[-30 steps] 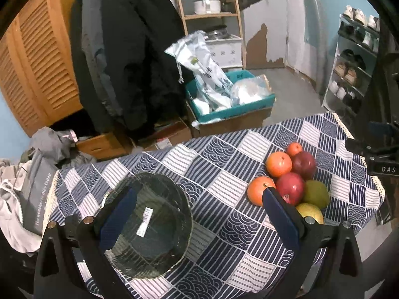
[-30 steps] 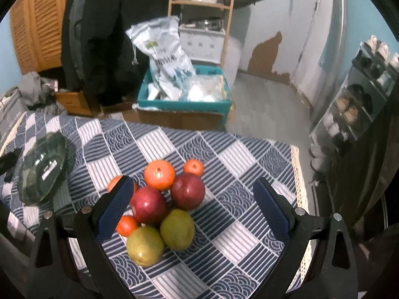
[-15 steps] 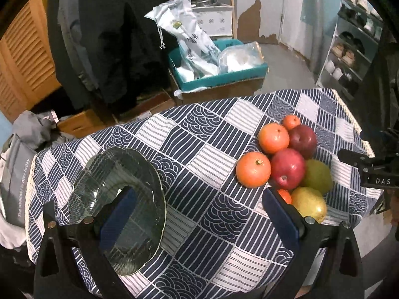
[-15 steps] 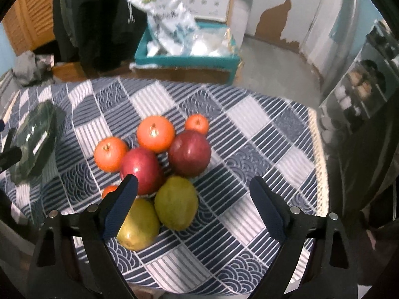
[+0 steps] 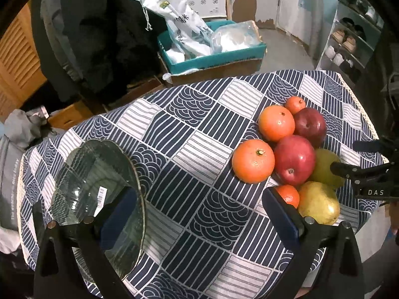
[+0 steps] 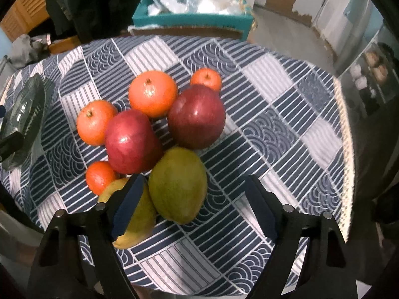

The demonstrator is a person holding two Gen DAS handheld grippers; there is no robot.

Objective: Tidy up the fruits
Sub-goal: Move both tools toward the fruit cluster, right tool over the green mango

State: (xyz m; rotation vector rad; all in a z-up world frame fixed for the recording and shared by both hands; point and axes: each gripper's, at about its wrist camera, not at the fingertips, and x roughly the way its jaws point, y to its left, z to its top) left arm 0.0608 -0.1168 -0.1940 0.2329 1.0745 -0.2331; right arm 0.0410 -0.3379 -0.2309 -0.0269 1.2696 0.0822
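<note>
A pile of fruit lies on the patterned tablecloth [image 6: 269, 79]: two red apples [image 6: 197, 117] [image 6: 131, 142], two oranges [image 6: 152, 93] [image 6: 96, 122], two small tangerines [image 6: 205, 78] [image 6: 101, 177] and two green-yellow mangoes [image 6: 178, 184] [image 6: 134, 221]. My right gripper [image 6: 194, 204] is open, low over the nearer mango, its left finger in front of the other mango. A dark glass plate [image 5: 99, 186] lies at the table's left. My left gripper [image 5: 199, 214] is open and empty between plate and fruit [image 5: 294, 162]. The right gripper also shows in the left wrist view [image 5: 369, 167].
Beyond the table's far edge stands a teal box [image 5: 212, 57] with white bags on a cardboard box. Dark coats [image 5: 99, 25] hang behind on the left. A shoe rack [image 5: 354, 39] stands at the right. Grey bags [image 5: 15, 149] lie by the left edge.
Both grippers have moved down and closer to the table. The right one has closed in on the mangoes; the fruit and the plate have not moved.
</note>
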